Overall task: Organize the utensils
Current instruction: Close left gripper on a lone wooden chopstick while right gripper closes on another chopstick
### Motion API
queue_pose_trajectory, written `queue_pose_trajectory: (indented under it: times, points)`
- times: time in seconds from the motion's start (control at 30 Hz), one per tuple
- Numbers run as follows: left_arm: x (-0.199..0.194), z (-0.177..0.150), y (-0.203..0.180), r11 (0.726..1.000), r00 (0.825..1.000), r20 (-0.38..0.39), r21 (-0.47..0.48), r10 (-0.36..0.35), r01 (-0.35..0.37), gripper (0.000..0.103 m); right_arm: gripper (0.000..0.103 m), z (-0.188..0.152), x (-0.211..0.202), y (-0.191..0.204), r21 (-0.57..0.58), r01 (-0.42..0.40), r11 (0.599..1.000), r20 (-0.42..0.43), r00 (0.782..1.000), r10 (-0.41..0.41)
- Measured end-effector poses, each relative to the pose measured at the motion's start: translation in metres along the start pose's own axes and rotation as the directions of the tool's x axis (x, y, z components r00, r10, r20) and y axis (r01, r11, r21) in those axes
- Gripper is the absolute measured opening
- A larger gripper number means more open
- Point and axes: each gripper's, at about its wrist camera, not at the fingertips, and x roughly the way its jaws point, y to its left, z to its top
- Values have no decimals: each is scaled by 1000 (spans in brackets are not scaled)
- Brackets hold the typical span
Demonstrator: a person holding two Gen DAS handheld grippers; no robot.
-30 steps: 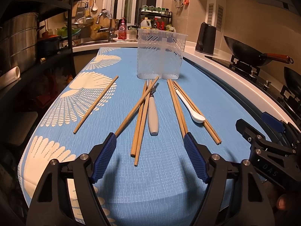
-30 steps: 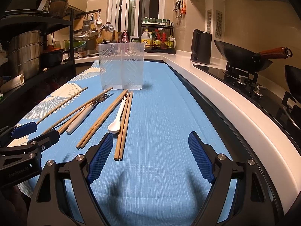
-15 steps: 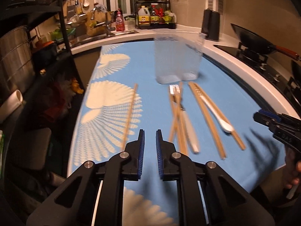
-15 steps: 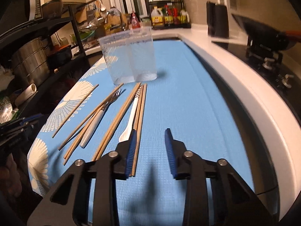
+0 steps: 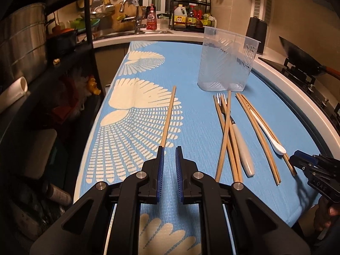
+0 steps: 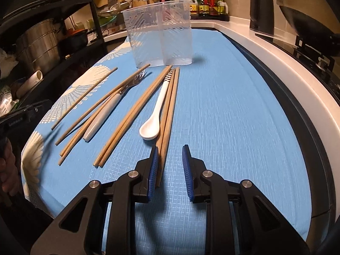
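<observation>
On the blue cloth (image 5: pixel 191 80) lie several wooden chopsticks, a white-handled fork (image 5: pixel 240 146) and a white spoon (image 6: pixel 157 110), in front of a clear plastic holder (image 6: pixel 161 36). My left gripper (image 5: pixel 169 148) is shut with nothing between its pads. Its left fingertip sits at the near end of a lone chopstick (image 5: pixel 169 114). My right gripper (image 6: pixel 171 147) has its jaws closing. The near ends of a chopstick pair (image 6: pixel 167 114) lie between them beside the left pad (image 6: pixel 154 165), while the right pad stands apart from them.
A wok (image 5: pixel 303 61) rests on the stove past the white counter edge on the right. A black kettle (image 6: pixel 261 12) stands at the back. A dark rack with metal pots (image 5: pixel 21 42) lines the left side. Sink and bottles are behind.
Both grippers' jaws came together from wide open. The left gripper shifted left to the lone chopstick. The right one tilted down and neared the chopstick pair by the spoon.
</observation>
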Motion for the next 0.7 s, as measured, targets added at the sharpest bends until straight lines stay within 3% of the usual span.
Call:
queue_pose_trajectory:
  times: [0.27, 0.43, 0.6, 0.7]
  points:
    - [15, -5, 18, 997, 998, -63, -78, -11, 6, 11, 23, 1, 3, -2, -5, 21, 1000, -17, 1000, -21]
    - [27, -11, 15, 997, 992, -118, -80, -33, 24, 11, 21, 2, 3, -3, -7, 16, 1000, -22, 1000, -16]
    - [32, -15, 2, 999, 990, -135, -43, -26, 21, 11, 4, 2, 2, -1, -23, 4, 1000, -25, 1000, -5]
    - [32, -17, -4, 999, 991, -133, -25, -33, 30, 0, 2, 2, 1, -1, -18, 12, 1000, -27, 1000, -12]
